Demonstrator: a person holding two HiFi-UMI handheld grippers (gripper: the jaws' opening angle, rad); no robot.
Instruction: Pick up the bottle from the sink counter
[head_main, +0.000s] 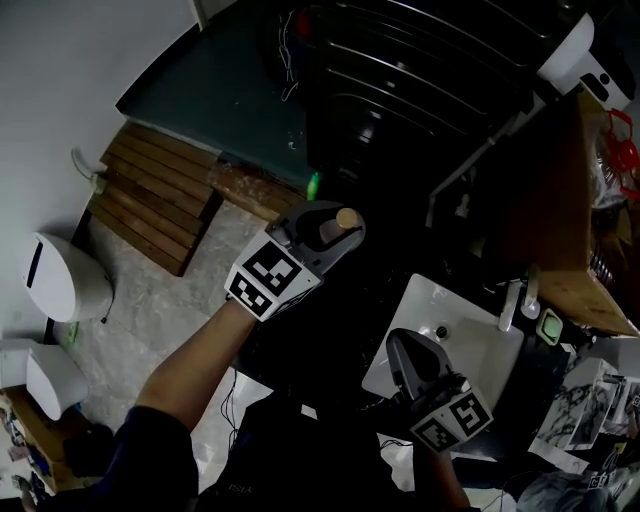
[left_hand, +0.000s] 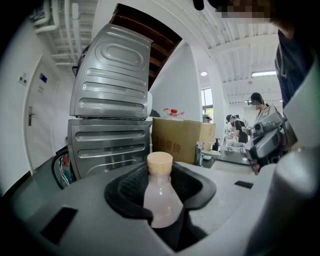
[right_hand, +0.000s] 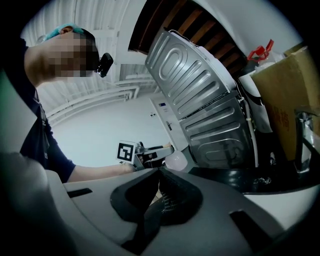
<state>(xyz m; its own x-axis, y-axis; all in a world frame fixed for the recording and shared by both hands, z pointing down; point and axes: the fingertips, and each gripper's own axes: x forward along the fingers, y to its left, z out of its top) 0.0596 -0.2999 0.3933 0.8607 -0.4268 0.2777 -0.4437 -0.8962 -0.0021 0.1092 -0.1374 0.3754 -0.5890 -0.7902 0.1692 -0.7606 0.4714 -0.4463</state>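
Room: pale marbled floor (head_main: 160, 290), lower left of the head view; one brown slatted wooden mat (head_main: 150, 195), upper left.
Surface: one white sink basin (head_main: 470, 335), lower right.
Two grey ribbed metal machines (left_hand: 110, 115) stood stacked at left of the left gripper view, with one brown cardboard box (left_hand: 182, 140) beside them.
One translucent pink bottle with a cork-coloured cap (left_hand: 161, 197), up-left of the basin in the head view, was clamped upright in the left gripper (head_main: 330, 235).
Right gripper (right_hand: 158, 175): jaws together, empty.
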